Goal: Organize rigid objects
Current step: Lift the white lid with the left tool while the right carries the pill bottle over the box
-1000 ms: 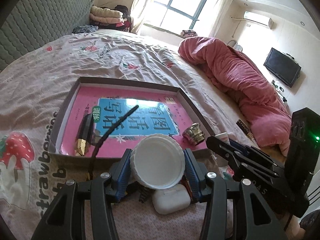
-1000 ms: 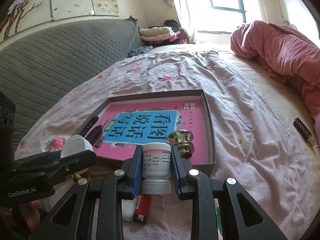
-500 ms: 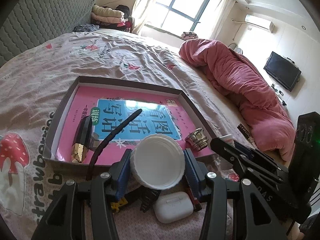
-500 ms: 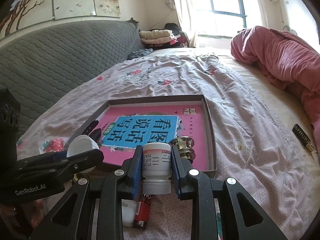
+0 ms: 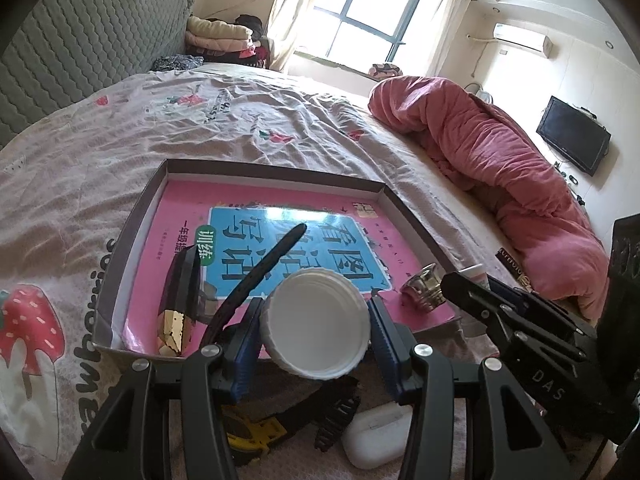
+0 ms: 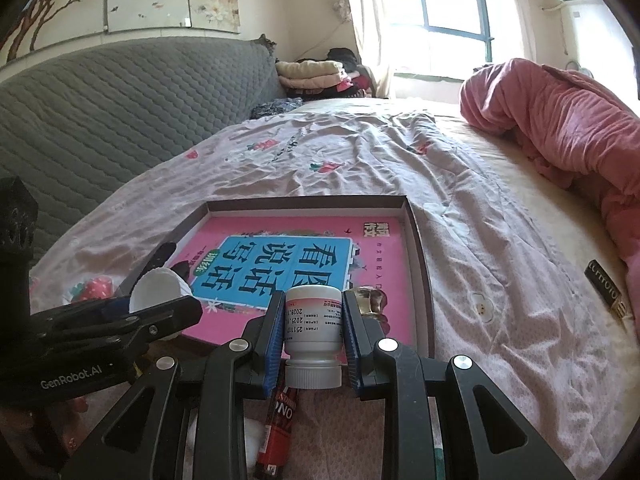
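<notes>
A sunlit bedroom: a shallow tray (image 6: 420, 248) lies on the bed's printed sheet (image 6: 360, 160). The right tool (image 6: 313, 342) grips a white pill bottle (image 6: 313, 320), cap toward the camera, long axis along the fingers. The left tool (image 5: 316, 328) clamps a white lid (image 5: 316, 322), hollow facing the camera.

Ahead of us lies a bed (image 5: 280, 128) under a strawberry-print sheet, with a grey quilted headboard (image 6: 120, 96) to our left. Far ahead, a bright curtained window (image 5: 372, 20); to our right, a pink duvet (image 5: 500, 168), a wall-mounted television (image 5: 573, 136) and an air conditioner (image 5: 520, 35).
</notes>
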Tool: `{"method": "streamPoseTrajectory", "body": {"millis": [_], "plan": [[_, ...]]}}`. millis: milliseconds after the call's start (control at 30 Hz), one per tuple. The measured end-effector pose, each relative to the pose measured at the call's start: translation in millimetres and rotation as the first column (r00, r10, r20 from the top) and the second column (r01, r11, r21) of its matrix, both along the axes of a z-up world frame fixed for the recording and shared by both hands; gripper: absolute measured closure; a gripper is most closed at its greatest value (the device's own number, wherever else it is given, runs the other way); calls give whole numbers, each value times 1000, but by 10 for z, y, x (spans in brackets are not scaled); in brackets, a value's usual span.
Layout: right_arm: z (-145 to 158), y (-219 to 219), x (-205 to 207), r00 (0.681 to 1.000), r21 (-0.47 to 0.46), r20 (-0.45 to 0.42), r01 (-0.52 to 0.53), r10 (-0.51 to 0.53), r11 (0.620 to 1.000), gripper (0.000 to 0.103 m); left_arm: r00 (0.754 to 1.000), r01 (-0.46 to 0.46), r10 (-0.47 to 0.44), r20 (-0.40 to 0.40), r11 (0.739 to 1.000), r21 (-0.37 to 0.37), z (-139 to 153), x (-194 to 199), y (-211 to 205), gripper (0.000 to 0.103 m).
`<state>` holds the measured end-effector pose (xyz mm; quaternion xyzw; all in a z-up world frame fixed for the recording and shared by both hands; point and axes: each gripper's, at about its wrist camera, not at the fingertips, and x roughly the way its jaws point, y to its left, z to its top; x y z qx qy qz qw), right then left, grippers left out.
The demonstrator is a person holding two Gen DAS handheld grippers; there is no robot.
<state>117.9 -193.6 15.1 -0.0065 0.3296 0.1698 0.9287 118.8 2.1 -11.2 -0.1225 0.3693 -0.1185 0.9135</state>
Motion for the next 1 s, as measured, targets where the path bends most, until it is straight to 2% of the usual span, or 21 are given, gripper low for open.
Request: {"method": "streamPoseTrajectory", "body": {"millis": [667,1000], "plan": [[-72,103,192,1000,6,-3,-25,25,1000,76,999,-38,37,18,998,57,-19,170,-8,52],[-158,261,310,995,-16,-25,-95,95,995,76,999,-48,49,0,993,104,-56,343,-56,52]]}}
